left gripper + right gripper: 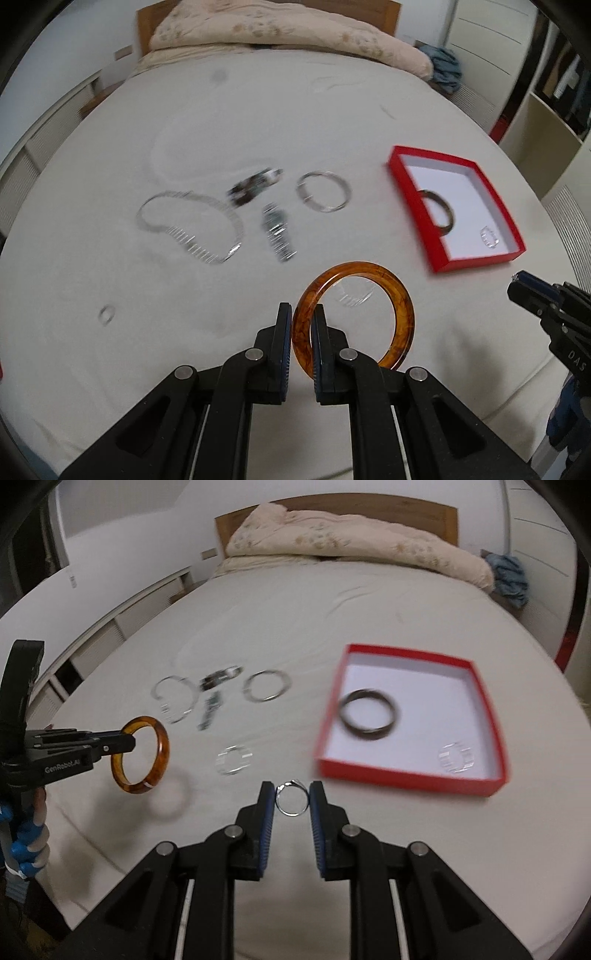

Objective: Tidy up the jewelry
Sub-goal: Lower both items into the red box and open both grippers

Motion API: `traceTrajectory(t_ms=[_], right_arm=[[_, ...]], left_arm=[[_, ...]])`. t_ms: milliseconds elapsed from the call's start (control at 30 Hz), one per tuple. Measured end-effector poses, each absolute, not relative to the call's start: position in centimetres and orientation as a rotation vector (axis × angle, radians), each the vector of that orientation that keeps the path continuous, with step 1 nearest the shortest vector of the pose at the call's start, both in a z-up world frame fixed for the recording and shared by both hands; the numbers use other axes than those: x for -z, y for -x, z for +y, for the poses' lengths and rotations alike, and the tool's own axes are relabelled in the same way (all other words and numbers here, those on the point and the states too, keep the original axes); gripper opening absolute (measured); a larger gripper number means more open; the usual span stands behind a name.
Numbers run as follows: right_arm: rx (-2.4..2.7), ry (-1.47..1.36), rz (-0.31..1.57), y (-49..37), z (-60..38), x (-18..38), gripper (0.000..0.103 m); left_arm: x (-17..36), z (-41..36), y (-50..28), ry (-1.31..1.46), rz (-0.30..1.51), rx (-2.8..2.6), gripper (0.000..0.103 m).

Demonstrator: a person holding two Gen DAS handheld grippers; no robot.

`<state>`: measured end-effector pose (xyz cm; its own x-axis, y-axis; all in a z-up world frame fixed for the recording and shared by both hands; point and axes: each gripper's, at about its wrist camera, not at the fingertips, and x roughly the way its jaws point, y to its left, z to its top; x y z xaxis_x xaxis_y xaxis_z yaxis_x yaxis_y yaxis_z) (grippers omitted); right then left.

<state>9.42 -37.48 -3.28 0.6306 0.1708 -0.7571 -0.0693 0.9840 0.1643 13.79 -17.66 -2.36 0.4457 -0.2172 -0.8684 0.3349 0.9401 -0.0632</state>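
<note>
on the bed (369, 602) there is 1 red box (402, 779). bangles: 4 in total. 1 amber bangle (161, 749) up in the left gripper (303, 328), 1 dark bangle (369, 718) inside the box, 2 silver bangles on the sheet, an open one (173, 698) and a closed one (266, 685). clear bead bracelets: 2, with 1 on the sheet (233, 760) and 1 in the box corner (457, 757). watches: 2, close together, the 1st (220, 676) beside the 2nd (211, 710), both blurred. rings: 2, with 1 thin silver ring (292, 800) between the pads of the right gripper (292, 798), and 1 small ring (106, 315) alone on the sheet. 1 folded quilt (351, 542) and 1 blue cloth (508, 574) at the far end. grippers: 2.
</note>
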Motion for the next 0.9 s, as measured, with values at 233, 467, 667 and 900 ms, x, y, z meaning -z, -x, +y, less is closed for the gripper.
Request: traceTrajectory(t_ms=[233,467,667,900], right_arm=[[-0.045,-0.117,0.865,-12.9,-46.3,3.2,0.018],[-0.035,-0.116,0.901,-18.9,-52.0,5.4,0.018],[-0.077,-0.101,0.978,-23.3,-53.9,8.7,0.018],[-0.12,0.032,1.06,-23.8,-52.6,11.7,0.018]], left_arm=[[1.9,-27.5,-18.6,-0.191,1.026,0.437,0.01],[4.1,-36.8,-23.6,-0.27,1.027,0.477,0.01],[7.4,-40.8,-26.0,-0.363,1.039,0.463,0.01],[9.7,-41.5,-26.7,-0.411,1.044,0.46,0.01]])
